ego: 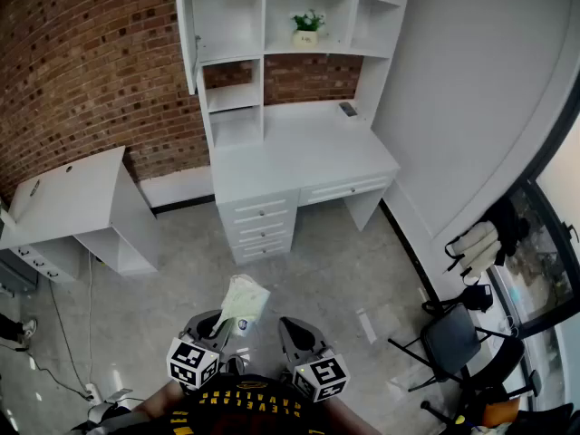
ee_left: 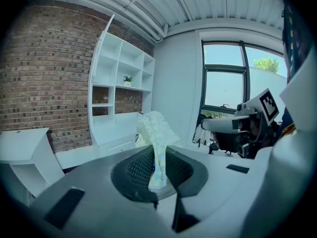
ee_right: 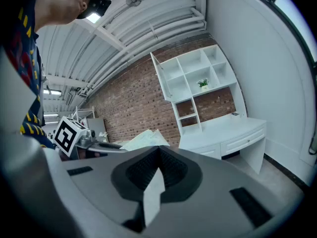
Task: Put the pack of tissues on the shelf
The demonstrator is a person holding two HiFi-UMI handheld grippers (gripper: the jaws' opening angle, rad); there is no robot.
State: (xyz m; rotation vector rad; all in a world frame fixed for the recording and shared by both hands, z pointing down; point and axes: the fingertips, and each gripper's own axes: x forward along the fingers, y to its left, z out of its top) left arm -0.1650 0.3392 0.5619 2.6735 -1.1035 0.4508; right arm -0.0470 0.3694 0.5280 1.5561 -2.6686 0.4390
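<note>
Open grey floor [ego: 349, 265] stretches to the front edge of the white desk [ego: 308, 166]. The shelf [ego: 272, 25] rises behind the desk. The left gripper [ego: 222, 323], jaws nearly together, pinches the pack of tissues [ego: 243, 302], well short of the desk. Just beside it, the right gripper [ego: 292, 327] is closed and empty.

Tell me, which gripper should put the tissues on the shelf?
Left, I think. The left gripper is shut on the pack of tissues, facing the white shelf unit ahead. The right gripper is shut with nothing between its jaws, so it would need a handover first.
</note>
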